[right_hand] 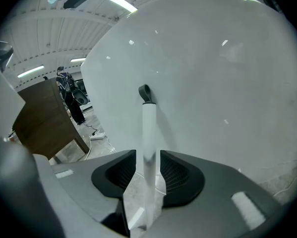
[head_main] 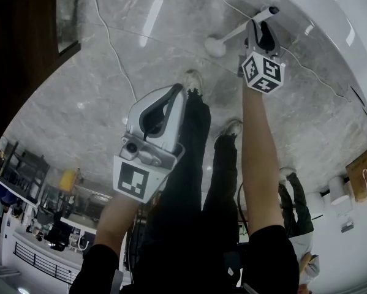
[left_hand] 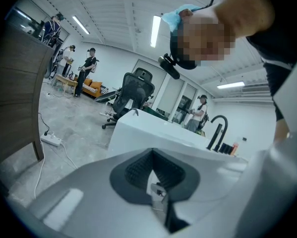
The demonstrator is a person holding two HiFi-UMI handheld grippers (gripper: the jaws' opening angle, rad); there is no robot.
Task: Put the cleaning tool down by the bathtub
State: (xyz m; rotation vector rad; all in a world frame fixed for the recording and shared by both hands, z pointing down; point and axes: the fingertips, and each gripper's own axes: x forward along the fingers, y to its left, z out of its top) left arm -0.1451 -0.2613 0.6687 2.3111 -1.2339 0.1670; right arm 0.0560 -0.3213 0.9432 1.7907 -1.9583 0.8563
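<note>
Just beside bathtub (white): cleaning tool

- Black short sleeves, black trousers, pale shoes
- Left gripper: pale grey shell, dark ribbed fingers
- Right gripper: same grey shell, dark fingers
- Black-and-white marker cube on each

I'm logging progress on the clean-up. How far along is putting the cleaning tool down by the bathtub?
Nearly done. The cleaning tool has its round head on the floor beside the bathtub, with the handle slanting toward its wall. In hand: the right gripper has its jaws apart around the handle, not pressing it. Left to do: draw that gripper clear of the handle.
</note>
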